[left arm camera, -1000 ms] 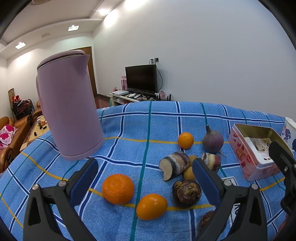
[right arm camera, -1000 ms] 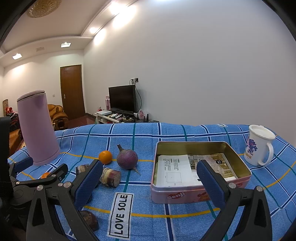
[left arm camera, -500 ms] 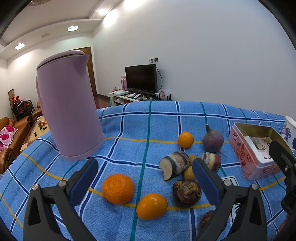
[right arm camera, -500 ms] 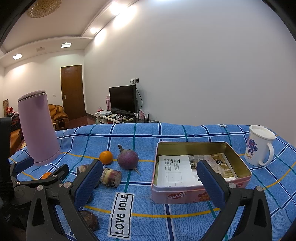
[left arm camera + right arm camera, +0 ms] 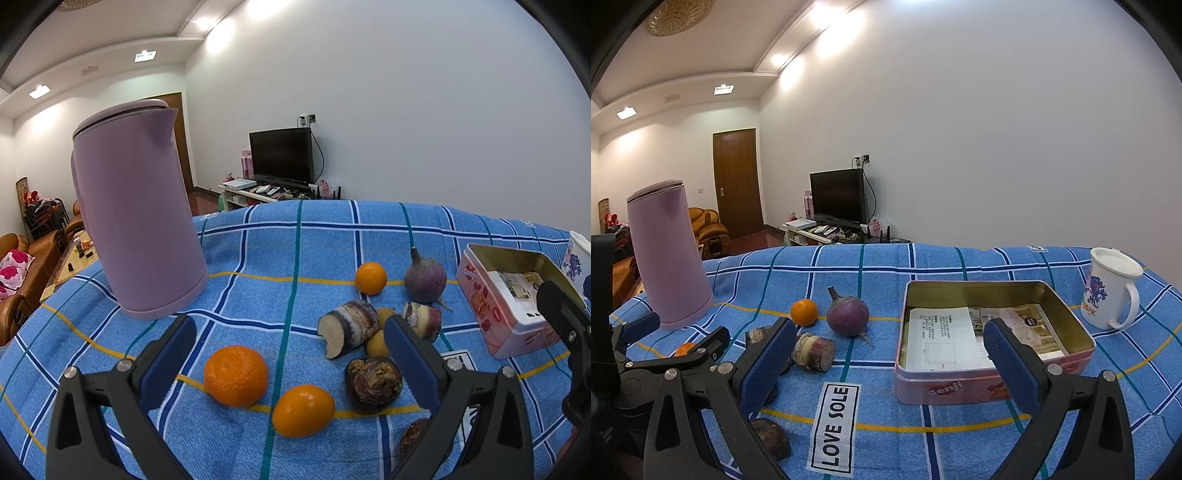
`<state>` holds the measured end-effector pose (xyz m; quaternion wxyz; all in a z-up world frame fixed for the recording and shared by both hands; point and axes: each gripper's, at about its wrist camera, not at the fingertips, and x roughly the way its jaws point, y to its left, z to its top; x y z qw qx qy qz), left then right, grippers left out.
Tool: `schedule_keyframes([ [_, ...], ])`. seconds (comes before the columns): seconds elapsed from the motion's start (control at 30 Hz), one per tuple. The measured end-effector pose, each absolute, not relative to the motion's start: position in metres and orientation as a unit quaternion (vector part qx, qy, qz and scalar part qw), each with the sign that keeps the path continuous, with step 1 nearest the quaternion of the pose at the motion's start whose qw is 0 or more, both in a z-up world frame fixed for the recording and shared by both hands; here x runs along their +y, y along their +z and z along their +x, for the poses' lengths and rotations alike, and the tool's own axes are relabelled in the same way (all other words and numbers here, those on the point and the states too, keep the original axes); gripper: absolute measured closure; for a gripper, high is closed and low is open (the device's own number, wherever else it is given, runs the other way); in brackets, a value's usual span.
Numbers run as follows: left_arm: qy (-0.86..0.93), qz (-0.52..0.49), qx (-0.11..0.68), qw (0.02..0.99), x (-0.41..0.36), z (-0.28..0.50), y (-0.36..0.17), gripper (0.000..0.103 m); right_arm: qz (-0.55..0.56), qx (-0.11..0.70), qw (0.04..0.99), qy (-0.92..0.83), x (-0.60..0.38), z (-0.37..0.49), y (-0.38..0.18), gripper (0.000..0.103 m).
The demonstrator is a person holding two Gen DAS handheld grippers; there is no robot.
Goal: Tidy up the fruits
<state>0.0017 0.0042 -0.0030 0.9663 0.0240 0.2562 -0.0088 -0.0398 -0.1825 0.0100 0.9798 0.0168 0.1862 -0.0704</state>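
L gripper (image 5: 288, 354): fingers wide apart, holding nothing. It hangs just over the near fruit.
R gripper (image 5: 890, 362): fingers wide apart too, holding nothing. It looks at the tin.
big orange (image 5: 236, 375): on the cloth, just inside the L gripper's gap, on its left side. Round, firm, bumpy skin, so prob. good grip. Take it across the fat middle.
small orange (image 5: 303, 410): touching or almost touching the big orange, a bit nearer. Smooth and shiny, so it may slip or roll. Squeeze soft, at the widest part.
far orange (image 5: 371, 278): further back, near the purple root. Little and light, easy to knock away.
purple root (image 5: 847, 316): round w/ a tail, looks hard and heavy-ish. Hold the ball part, not the tail.
cut chunks (image 5: 347, 328): striped stubs, lying on their sides in a bunch. Stiff, flat ends. Not fruit, I think.
dark lump (image 5: 373, 378): rough brown thing by the L gripper's right finger. Can't tell what it is.
tin (image 5: 993, 339): open, on the right, w/ papers inside. Maybe where fruit goes; can't tell for sure.
kettle (image 5: 138, 236): tall, purple, on the left, well apart from the fruit.
mug (image 5: 1110, 288): white, far right, beside the tin.
cloth (image 5: 258, 251): blue checks, soft, so fruit rolls less.
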Motion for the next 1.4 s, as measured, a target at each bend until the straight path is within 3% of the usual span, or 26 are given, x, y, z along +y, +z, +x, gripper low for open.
schedule_keyframes([
  [1.03,-0.01,0.037,0.263,0.964,0.008,0.003,-0.005,0.0,0.022,0.193,0.98,-0.049,-0.183,-0.04,0.01,0.002],
  [1.27,0.031,0.075,0.261,0.962,0.036,0.016,0.001,0.0,0.029,0.223,0.974,0.0,-0.183,-0.034,0.008,0.025],
  [1.4,0.054,0.054,0.266,0.961,0.067,0.022,0.005,0.0,0.042,0.271,0.96,0.063,-0.178,-0.024,0.0,0.026],
])
